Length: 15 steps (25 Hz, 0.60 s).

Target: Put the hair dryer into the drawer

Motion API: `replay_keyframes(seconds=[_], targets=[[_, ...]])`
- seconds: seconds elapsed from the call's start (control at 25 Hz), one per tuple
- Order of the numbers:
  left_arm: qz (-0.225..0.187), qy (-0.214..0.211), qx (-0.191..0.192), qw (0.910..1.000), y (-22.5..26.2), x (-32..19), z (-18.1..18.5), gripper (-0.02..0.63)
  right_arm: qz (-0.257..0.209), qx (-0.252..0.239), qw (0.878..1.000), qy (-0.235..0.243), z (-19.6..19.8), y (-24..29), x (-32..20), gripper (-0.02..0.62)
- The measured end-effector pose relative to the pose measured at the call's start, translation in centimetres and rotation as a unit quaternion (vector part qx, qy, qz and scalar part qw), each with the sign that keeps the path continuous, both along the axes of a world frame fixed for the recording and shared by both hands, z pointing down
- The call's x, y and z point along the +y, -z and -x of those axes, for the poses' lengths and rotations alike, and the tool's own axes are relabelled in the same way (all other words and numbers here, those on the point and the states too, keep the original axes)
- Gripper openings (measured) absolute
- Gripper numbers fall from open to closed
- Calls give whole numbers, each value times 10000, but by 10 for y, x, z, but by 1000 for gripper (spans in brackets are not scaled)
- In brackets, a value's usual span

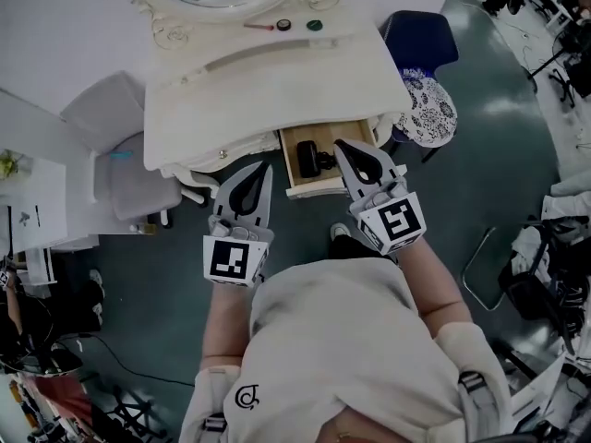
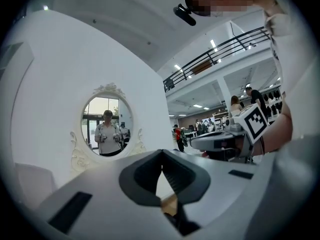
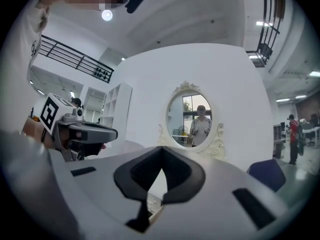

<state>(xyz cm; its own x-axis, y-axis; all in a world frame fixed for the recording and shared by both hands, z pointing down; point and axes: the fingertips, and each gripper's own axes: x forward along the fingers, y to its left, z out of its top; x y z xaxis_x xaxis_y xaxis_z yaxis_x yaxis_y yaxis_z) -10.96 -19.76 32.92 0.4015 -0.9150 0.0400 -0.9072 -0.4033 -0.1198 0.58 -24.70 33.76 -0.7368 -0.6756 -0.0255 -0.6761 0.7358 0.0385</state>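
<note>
The black hair dryer (image 1: 314,160) lies inside the open wooden drawer (image 1: 289,162) of the white vanity table (image 1: 268,81). Both grippers hang in the air in front of the table, level and pointing at it. My left gripper (image 1: 266,165) is left of the drawer, its jaws together with nothing in them. My right gripper (image 1: 340,144) sits over the drawer's right side, also shut and empty. In the left gripper view the tips of the left gripper (image 2: 161,151) meet. The right gripper view shows the same for the right gripper (image 3: 161,148).
An oval mirror (image 3: 195,120) stands at the back of the vanity, with small round items (image 1: 283,24) on the tabletop. A grey chair (image 1: 129,164) is on the left. A blue chair (image 1: 420,35) and a patterned stool (image 1: 429,111) are on the right.
</note>
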Motion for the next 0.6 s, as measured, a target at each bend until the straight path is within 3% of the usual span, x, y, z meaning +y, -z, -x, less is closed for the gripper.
replay_keyframes(seconds=[0.24,0.6], targets=[[51,95,85,9999,2,4,6,12,-201,-157,9996,132,-2,18,12,5],[58,119,62,9999,5,3,3,12,21,-56,9999,-131,-13,7,6,4]])
